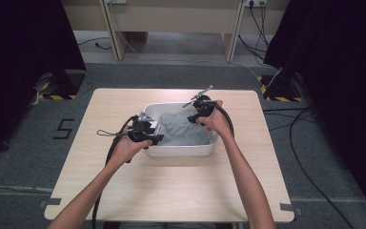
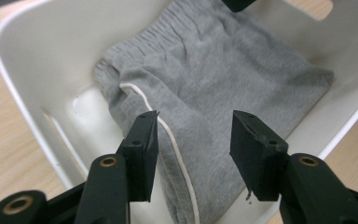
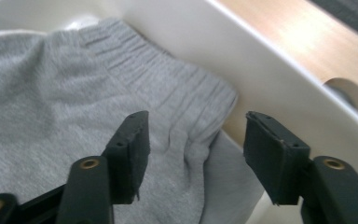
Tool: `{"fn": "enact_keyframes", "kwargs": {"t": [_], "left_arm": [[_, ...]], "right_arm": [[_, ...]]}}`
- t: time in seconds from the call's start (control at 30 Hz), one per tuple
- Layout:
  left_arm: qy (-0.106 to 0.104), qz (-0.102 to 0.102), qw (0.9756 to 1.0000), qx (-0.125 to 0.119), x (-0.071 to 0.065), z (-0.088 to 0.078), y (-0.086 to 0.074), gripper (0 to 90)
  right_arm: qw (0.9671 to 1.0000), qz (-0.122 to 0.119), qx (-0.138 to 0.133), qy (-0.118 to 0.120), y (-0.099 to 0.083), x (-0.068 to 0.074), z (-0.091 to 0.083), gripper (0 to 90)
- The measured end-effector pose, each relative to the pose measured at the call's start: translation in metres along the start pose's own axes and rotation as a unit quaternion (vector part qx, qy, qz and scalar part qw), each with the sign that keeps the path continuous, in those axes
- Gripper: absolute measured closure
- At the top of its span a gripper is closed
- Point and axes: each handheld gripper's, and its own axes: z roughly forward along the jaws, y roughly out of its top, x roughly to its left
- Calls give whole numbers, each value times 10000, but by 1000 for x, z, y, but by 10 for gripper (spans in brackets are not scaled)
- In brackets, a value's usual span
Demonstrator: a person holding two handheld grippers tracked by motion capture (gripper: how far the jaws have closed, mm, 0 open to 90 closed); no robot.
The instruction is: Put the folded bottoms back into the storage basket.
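While lying folded in the white bin (image 1: 181,150) mid-tabletop (image 1: 171,191), looked soft, light and limp: grey knit garment (image 2: 205,88), sure to sag. Best taken at ribbed waistband (image 3: 168,88) or thick folded edge. Left gripper (image 2: 193,140) and right gripper (image 3: 193,144) fingers apart above cloth, clamping nothing

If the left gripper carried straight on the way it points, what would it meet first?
Most likely the folded grey garment in the white bin; the left gripper has open jaws just above it, though depth is uncertain.
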Motion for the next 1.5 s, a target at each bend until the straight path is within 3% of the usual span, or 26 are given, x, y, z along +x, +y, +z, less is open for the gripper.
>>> {"fn": "enact_keyframes", "kwargs": {"t": [0.1, 0.33, 0.6, 0.87, 1.27, 1.5], "left_arm": [[-24, 35, 9999, -117, -2, -7, 0, 503], [-177, -83, 9991, -364, -2, -26, 0, 448], [-269, -243, 9983, -455, -1, -39, -6, 345], [-303, -388, 9976, -495, 3, -46, -19, 298], [-188, -265, 9981, -521, -4, -65, -39, 223], [-185, -186, 9980, -580, -10, -75, -44, 220]], "right_arm": [[9999, -60, -59, -108, 1, 2, -7, 384], [9992, -75, -378, -74, 0, 8, -24, 370], [9973, -132, -720, -53, -14, 21, -50, 361], [9943, -79, -1064, 87, -26, 41, -71, 330], [9901, -172, -1374, 237, -51, 64, -90, 304], [9894, -160, -1416, 264, -63, 68, -101, 297]]}}
